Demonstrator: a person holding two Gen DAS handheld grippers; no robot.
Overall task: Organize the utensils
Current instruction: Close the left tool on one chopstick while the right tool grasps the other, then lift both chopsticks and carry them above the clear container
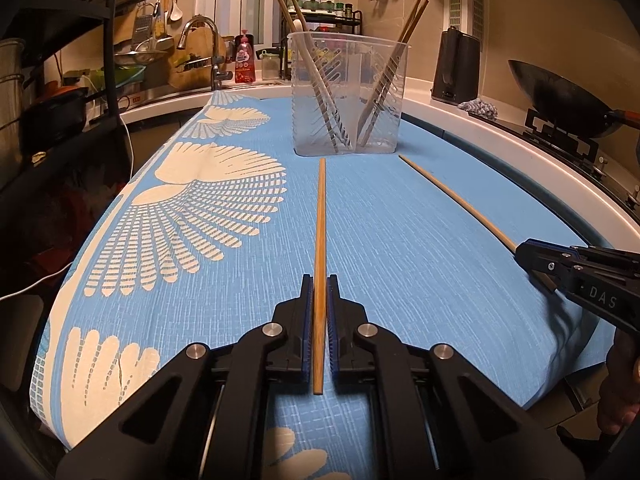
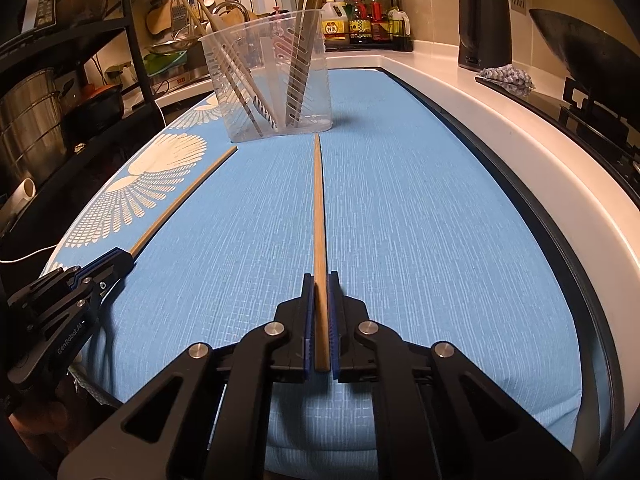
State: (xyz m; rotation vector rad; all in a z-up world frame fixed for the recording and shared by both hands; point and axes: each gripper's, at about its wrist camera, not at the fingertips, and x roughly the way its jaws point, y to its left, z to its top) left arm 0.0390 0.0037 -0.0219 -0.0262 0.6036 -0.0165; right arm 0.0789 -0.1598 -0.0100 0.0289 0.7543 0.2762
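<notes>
A clear plastic utensil holder [image 1: 347, 96] stands at the far end of the blue cloth and holds several chopsticks and a white spoon; it also shows in the right wrist view [image 2: 267, 80]. My left gripper [image 1: 319, 284] is shut on a wooden chopstick [image 1: 320, 216] that points at the holder. My right gripper [image 2: 319, 280] is shut on a second wooden chopstick [image 2: 318, 208], also pointing at the holder. The right gripper [image 1: 528, 258] with its chopstick [image 1: 452, 196] shows at the right of the left wrist view. The left gripper [image 2: 120, 258] and its chopstick [image 2: 188, 196] show at the left of the right wrist view.
The blue patterned cloth [image 1: 400, 248] covers the counter. A wok [image 1: 568, 96] on a stove and a black kettle [image 1: 456, 68] are at the right. A sink with a faucet [image 1: 200, 36] and a dish rack are at the back left. Sauce bottles [image 2: 360, 20] stand at the back.
</notes>
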